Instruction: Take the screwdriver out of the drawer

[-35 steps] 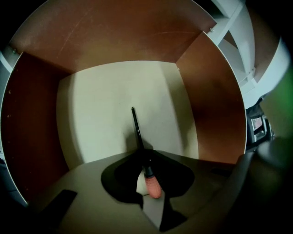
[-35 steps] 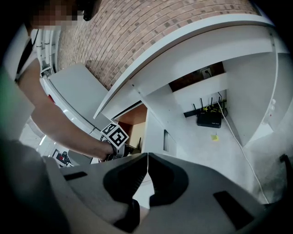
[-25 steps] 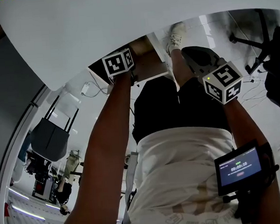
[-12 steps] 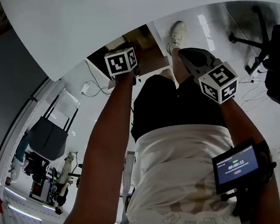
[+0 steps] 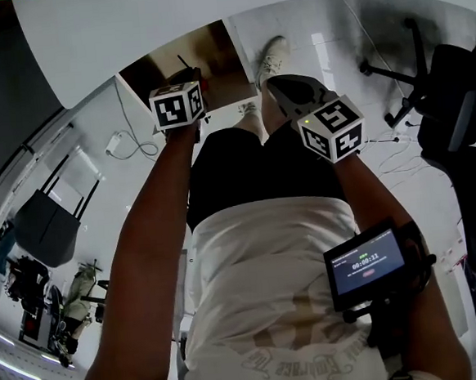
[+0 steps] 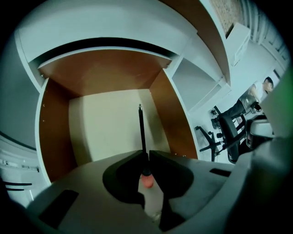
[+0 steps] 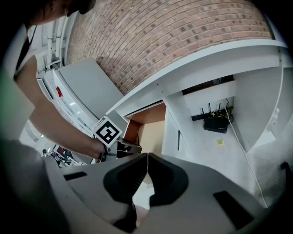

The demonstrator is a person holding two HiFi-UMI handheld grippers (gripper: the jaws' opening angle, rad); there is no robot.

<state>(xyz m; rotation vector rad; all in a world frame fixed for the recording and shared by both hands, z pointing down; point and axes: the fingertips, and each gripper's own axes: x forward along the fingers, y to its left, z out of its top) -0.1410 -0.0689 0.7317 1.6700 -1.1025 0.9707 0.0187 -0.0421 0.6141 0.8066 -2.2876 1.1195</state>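
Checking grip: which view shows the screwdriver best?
The left gripper view: the screwdriver sits clamped in the left gripper, shaft pointing into the open drawer. The head view shows only a thin dark sliver; the right gripper view barely resolves it.

- Jaws of the right gripper meet, nothing between.
- The left gripper sits at the open drawer.
- A black box lies under the desk; brick wall above.

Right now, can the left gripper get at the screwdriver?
Yes, it looks there already: the left gripper is shut on the screwdriver near its handle, above the open drawer; nothing blocks it.
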